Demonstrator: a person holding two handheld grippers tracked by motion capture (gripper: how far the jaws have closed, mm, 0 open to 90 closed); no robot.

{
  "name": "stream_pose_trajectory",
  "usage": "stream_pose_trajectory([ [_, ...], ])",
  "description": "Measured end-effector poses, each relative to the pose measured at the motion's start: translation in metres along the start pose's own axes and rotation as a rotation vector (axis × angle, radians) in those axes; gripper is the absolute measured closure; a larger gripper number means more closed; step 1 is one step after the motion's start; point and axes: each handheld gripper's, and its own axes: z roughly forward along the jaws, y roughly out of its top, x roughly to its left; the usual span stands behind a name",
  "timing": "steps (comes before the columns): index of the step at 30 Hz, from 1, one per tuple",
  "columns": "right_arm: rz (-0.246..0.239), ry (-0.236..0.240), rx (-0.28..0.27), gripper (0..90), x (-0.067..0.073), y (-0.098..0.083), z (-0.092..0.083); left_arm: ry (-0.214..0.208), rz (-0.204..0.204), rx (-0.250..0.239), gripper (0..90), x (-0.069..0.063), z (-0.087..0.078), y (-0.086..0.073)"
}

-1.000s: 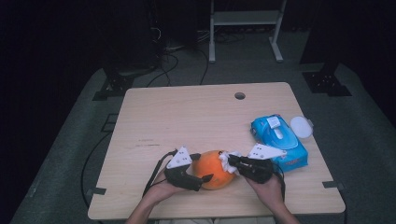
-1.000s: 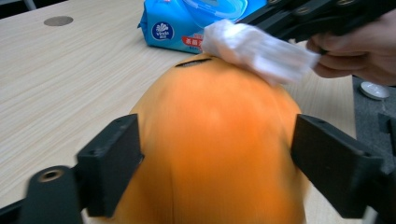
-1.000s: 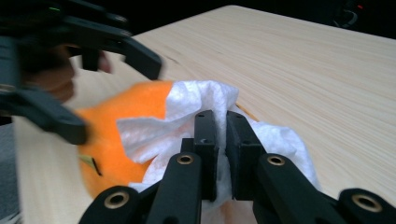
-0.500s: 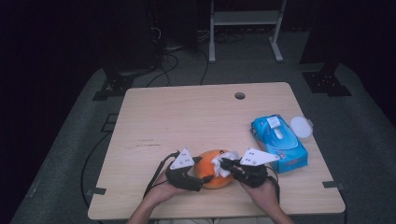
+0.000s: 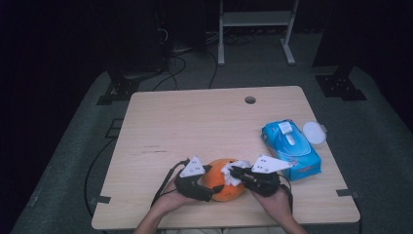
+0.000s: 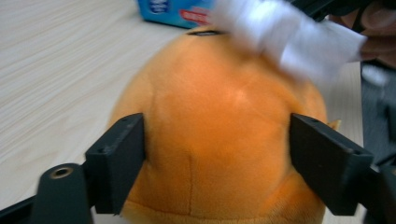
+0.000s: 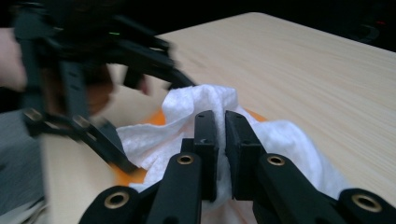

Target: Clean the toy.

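An orange plush toy [image 5: 222, 179] sits on the pale wooden worktop [image 5: 195, 126] close to its near edge, between the person's two hands. The left tool [image 5: 208, 187] clamps it from the left: in the left gripper view both black jaws press into the toy's [image 6: 219, 135] flanks, their pads dented into the fur. These jaws have just been closing and then easing a little wider, with the toy between them throughout. The toy's base is cut off by the bottom of that view, and its face cannot be made out.

The right tool [image 5: 238, 173] comes in from the right and is closed on a white tissue [image 5: 231, 173], which lies against the top of the toy. In the right gripper view the jaws stand almost together with the tissue [image 7: 187, 126] pinched between them; it bulges out on both sides and hides nearly all of the toy, leaving slivers of orange. The left tool beyond it is dark and blurred. In the left gripper view the tissue [image 6: 285, 32] is smeared by blur.

To the right, just beside the right hand [image 5: 275, 204], lies a blue tissue pack [image 5: 290, 148], its print too small to read, with a white round lid [image 5: 314, 132] touching its far right side.
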Motion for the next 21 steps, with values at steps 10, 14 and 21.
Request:
stream_pose_trajectory([
  [10,0.078,-0.063,0.016,82.9,-0.028,-0.006,-0.008,-0.041,-0.012,-0.044,21.1,0.004,-0.010,0.005],
  [14,0.052,0.008,0.012,82.8,-0.023,-0.007,-0.009,0.012,-0.075,-0.041,12.3,0.011,-0.009,0.003],
  [21,0.080,-0.015,0.016,82.7,-0.031,-0.005,-0.010,-0.015,0.065,-0.034,29.4,-0.008,-0.002,0.003],
])
